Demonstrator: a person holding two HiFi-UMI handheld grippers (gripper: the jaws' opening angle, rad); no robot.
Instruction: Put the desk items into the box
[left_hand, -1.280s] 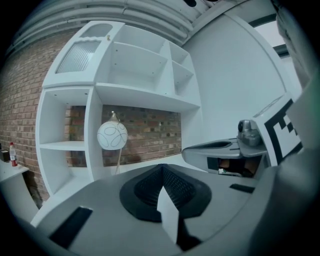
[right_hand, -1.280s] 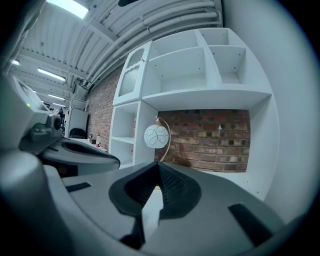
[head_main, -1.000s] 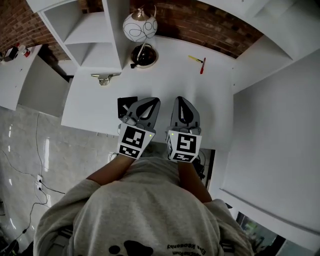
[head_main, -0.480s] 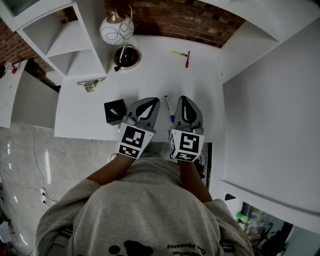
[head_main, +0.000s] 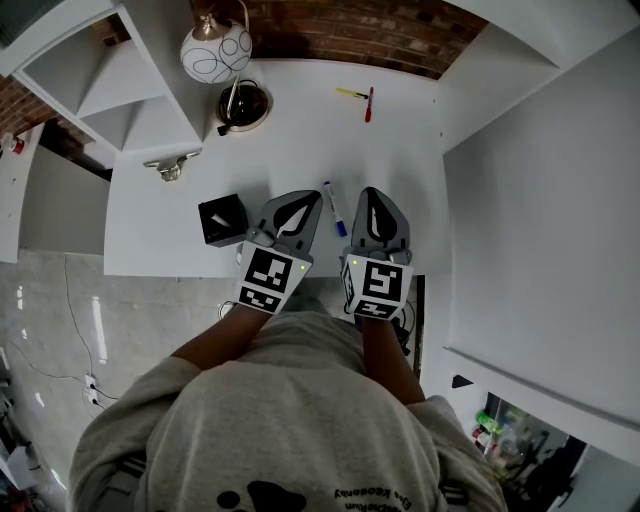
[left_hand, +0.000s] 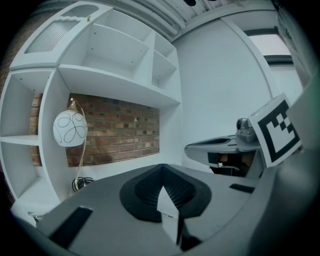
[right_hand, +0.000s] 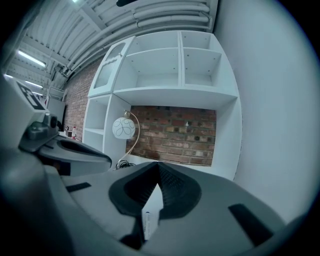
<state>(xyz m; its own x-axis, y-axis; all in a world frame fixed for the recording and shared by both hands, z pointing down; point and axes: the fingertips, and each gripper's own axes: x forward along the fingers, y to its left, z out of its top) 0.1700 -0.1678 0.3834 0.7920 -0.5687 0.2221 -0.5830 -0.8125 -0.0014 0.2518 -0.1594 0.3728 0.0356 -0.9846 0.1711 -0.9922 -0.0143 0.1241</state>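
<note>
Head view: nothing visibly packed; marker, pens and clip lie on the bench outside the box; left gripper and right gripper are closed, empty.

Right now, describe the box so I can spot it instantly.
On the white desk, look along the near edge, just left of the left gripper. The box is small, black and square, unlike the slim blue marker on that gripper's other side.
</note>
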